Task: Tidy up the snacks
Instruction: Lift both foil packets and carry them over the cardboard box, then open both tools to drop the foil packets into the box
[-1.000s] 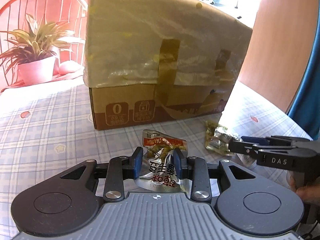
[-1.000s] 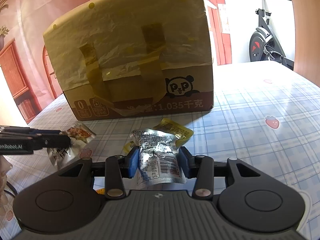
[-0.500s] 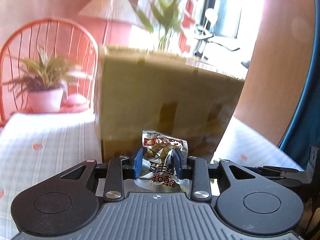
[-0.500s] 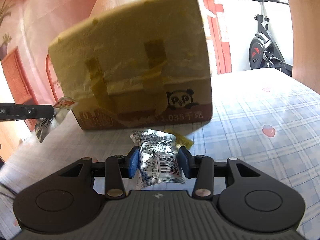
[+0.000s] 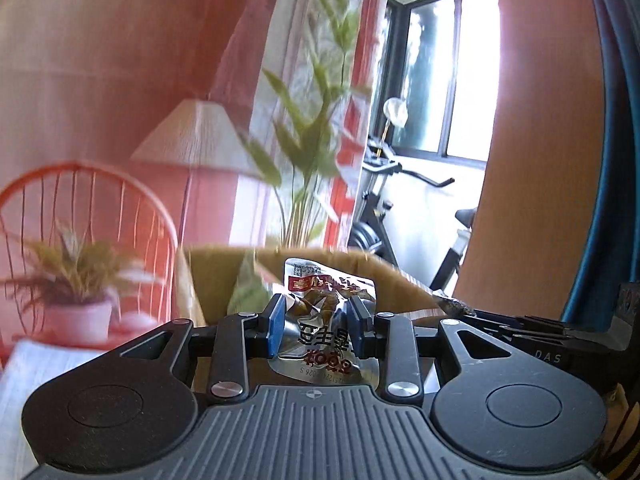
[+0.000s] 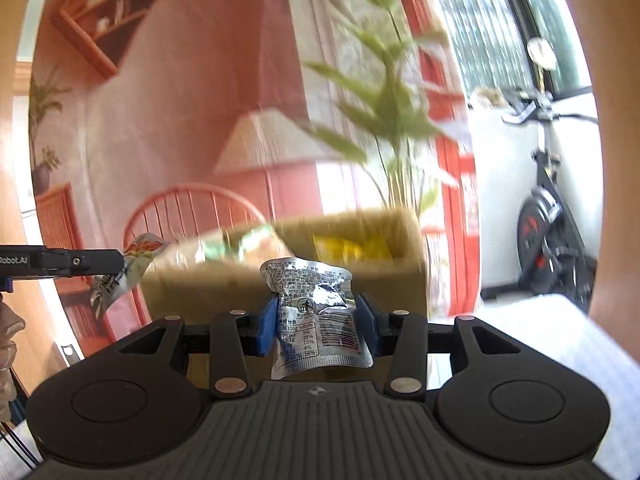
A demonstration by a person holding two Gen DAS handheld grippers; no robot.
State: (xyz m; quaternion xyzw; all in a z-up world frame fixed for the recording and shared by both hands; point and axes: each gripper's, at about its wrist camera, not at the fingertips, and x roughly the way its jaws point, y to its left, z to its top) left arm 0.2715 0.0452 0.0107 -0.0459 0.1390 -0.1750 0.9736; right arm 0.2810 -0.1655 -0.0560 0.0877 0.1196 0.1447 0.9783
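Observation:
My left gripper point(image 5: 318, 326) is shut on a silver snack packet with a red label point(image 5: 328, 320), held high, level with the top of the open cardboard box point(image 5: 224, 280). My right gripper point(image 6: 316, 326) is shut on a silver foil snack packet point(image 6: 316, 312), also raised near the box rim point(image 6: 360, 248). Yellow and green packets point(image 6: 348, 246) lie inside the box. The left gripper with its packet point(image 6: 120, 268) shows at the left of the right wrist view. The right gripper's fingers point(image 5: 520, 330) show at the right of the left wrist view.
A potted plant point(image 5: 76, 288) and a red chair point(image 5: 80, 216) stand behind the table on the left. A tall plant point(image 6: 384, 128), a floor lamp point(image 6: 268, 148) and an exercise bike point(image 6: 552, 232) are behind the box. The table point(image 6: 560, 332) shows at lower right.
Both grippers have lifted their packets from near the tabletop to the height of the box's open top. The box has dropped low in both views and its inside now shows.

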